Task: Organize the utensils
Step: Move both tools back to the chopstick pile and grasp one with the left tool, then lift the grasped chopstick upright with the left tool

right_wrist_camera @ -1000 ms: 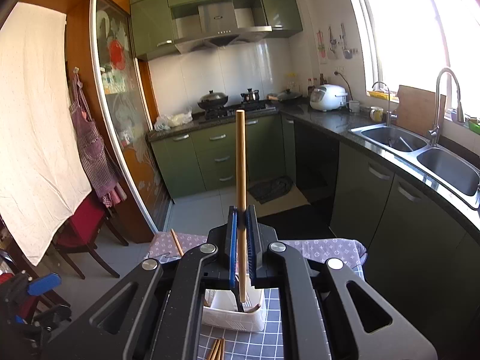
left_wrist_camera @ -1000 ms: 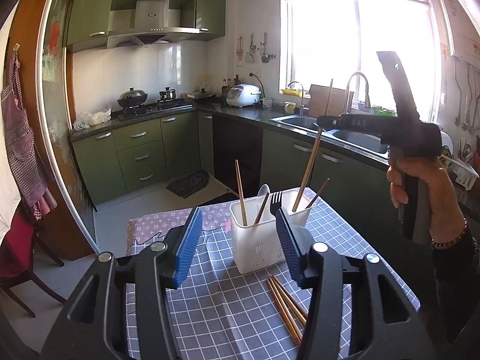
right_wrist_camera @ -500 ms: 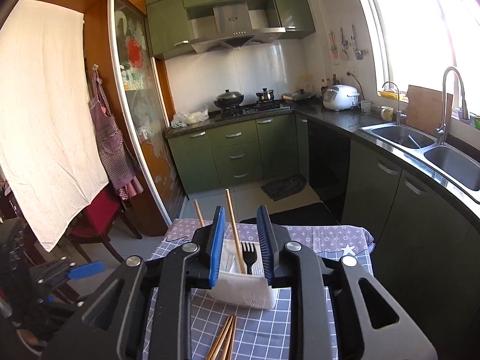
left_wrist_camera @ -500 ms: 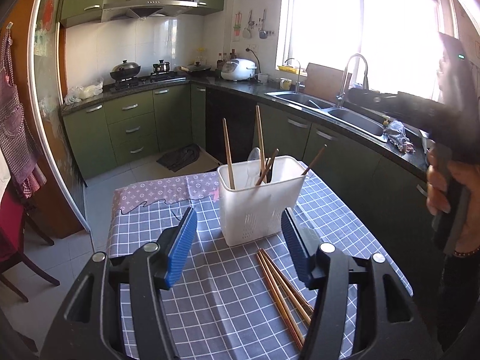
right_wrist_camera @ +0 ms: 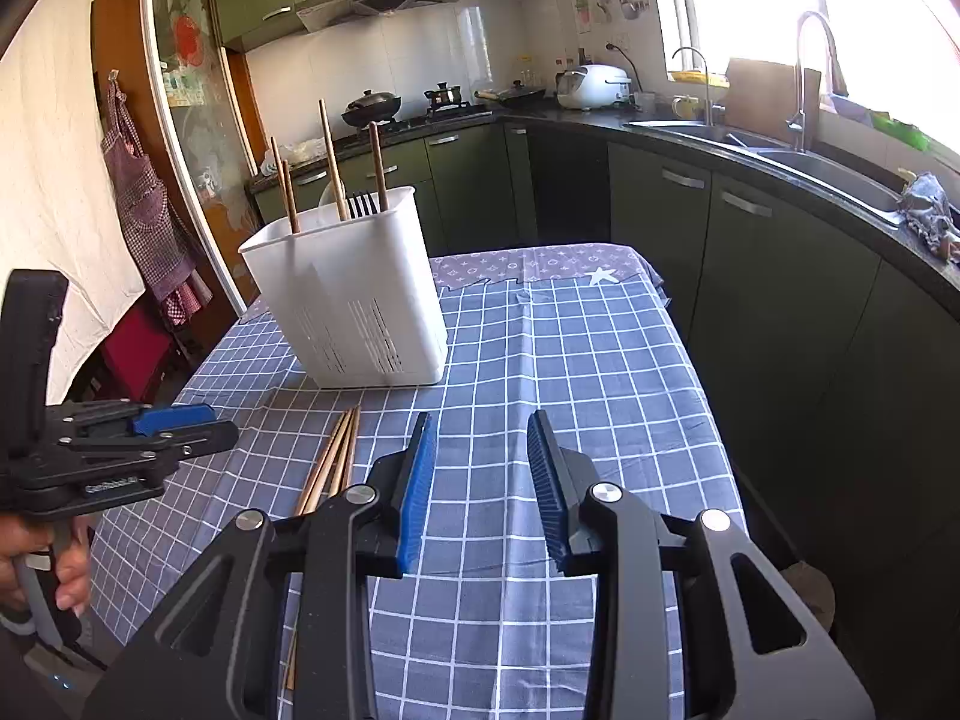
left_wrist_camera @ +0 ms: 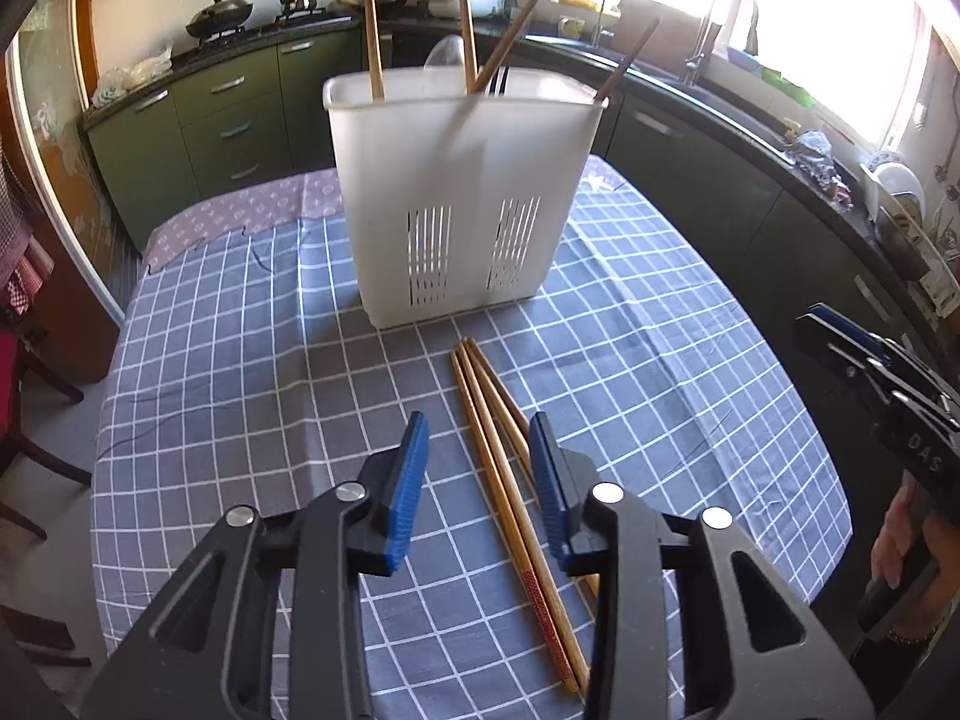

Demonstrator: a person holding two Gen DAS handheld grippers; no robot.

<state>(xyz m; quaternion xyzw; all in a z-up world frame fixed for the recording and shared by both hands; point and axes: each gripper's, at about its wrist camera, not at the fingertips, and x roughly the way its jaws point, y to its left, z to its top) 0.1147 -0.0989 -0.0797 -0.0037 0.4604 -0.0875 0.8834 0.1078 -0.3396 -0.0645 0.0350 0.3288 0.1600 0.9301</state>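
A grey-blue checked tablecloth (left_wrist_camera: 252, 360) carries a white slotted plastic utensil caddy (left_wrist_camera: 462, 198) with upright wooden chopsticks (left_wrist_camera: 373, 18), their tops cropped. Loose bamboo chopsticks (left_wrist_camera: 510, 468) lie before it, between the left gripper (left_wrist_camera: 479, 450)'s just-narrowing ribbed blue pads, ungripped. The right gripper (right_wrist_camera: 477, 456) has been opening, empty.

White slotted utensil caddy (left_wrist_camera: 456, 198) upright on the checked cloth, wooden chopsticks (left_wrist_camera: 510, 468) flat just before it

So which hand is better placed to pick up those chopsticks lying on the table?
Probably the left. The left gripper already straddles the loose chopsticks, jaws apart. The right gripper hangs open over bare tablecloth, off to their side.
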